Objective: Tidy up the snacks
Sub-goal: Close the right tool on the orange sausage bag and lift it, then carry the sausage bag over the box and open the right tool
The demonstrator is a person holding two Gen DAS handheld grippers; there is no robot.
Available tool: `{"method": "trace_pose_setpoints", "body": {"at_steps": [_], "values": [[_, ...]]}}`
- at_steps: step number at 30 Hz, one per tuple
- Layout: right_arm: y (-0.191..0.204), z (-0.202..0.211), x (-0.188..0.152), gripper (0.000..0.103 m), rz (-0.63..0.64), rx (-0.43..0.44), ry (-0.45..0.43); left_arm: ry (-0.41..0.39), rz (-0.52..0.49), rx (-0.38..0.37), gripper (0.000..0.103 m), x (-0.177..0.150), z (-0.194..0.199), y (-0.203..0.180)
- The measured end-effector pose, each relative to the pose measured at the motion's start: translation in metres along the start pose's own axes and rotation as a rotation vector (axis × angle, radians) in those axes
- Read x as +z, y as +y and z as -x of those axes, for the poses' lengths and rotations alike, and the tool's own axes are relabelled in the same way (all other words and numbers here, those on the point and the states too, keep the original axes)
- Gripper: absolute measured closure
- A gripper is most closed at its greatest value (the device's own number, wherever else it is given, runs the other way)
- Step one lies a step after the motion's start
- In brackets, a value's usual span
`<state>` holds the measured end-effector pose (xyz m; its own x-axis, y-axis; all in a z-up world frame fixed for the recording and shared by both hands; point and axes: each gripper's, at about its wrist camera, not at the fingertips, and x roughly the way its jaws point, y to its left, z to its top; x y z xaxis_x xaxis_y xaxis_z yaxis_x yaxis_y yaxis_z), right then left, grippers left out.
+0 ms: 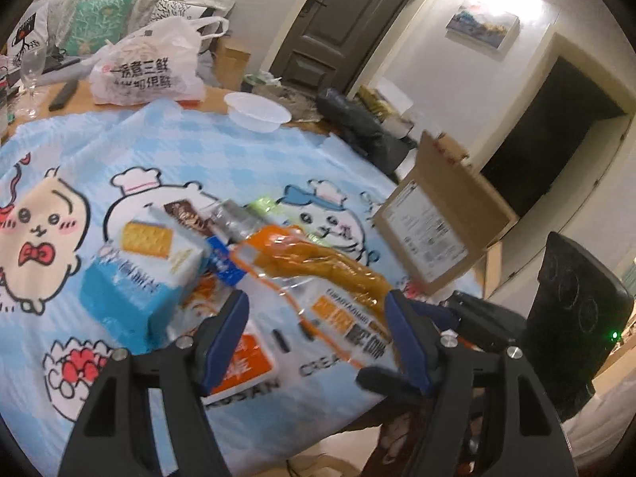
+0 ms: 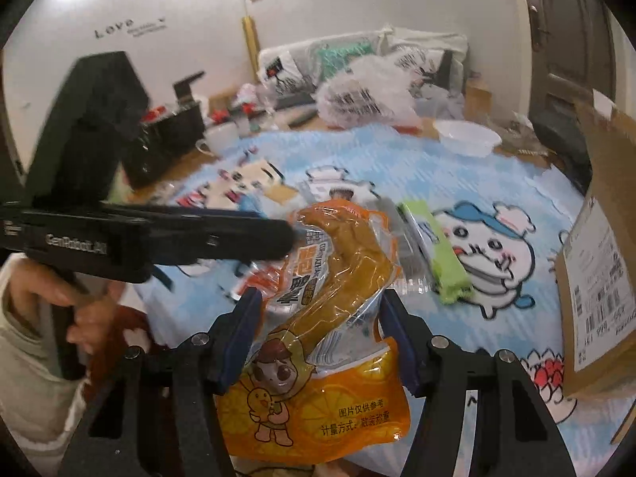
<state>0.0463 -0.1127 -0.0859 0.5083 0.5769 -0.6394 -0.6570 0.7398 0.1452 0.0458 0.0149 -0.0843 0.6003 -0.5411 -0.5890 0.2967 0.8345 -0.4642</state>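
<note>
An orange and clear snack pouch with a yellow chicken piece (image 2: 338, 318) lies on the blue cartoon tablecloth (image 2: 457, 175). My right gripper (image 2: 318, 314) is open, its blue-padded jaws either side of the pouch. The pouch also shows in the left wrist view (image 1: 314, 274). My left gripper (image 1: 318, 318) is open, its jaws either side of the pouch's printed end; its body crosses the right wrist view (image 2: 159, 238). A blue cracker box (image 1: 147, 270), a brown packet (image 1: 190, 214) and a green packet (image 2: 445, 258) lie beside the pouch.
An open cardboard box (image 1: 441, 214) stands at the table's right edge, also in the right wrist view (image 2: 600, 270). At the back are a white plastic bowl (image 1: 258, 113), a printed plastic bag (image 1: 147, 67), a wine glass (image 1: 30, 75) and tote bags.
</note>
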Motion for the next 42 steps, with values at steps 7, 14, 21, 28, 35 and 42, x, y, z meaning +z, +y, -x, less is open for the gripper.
{"method": "trace_pose_setpoints", "body": {"at_steps": [7, 14, 21, 28, 35, 42], "values": [[0.012, 0.016, 0.025, 0.046, 0.02, 0.089, -0.076, -0.05, 0.0, -0.095, 0.044, 0.025, 0.01, -0.016], [0.009, 0.044, 0.053, 0.046, 0.072, 0.089, -0.154, -0.107, -0.082, -0.087, 0.06, 0.06, 0.02, -0.051], [-0.027, 0.097, 0.072, 0.046, 0.09, 0.038, -0.233, -0.125, -0.231, -0.096, 0.06, 0.102, 0.006, -0.129], [-0.091, 0.156, 0.071, 0.046, 0.105, -0.041, -0.262, -0.09, -0.319, -0.151, 0.06, 0.127, -0.046, -0.203], [-0.158, 0.183, 0.055, 0.045, 0.109, -0.107, -0.206, -0.019, -0.373, -0.14, 0.06, 0.134, -0.111, -0.248], [-0.214, 0.177, 0.035, 0.045, 0.132, -0.046, -0.109, 0.074, -0.383, -0.122, 0.06, 0.13, -0.163, -0.259]]}}
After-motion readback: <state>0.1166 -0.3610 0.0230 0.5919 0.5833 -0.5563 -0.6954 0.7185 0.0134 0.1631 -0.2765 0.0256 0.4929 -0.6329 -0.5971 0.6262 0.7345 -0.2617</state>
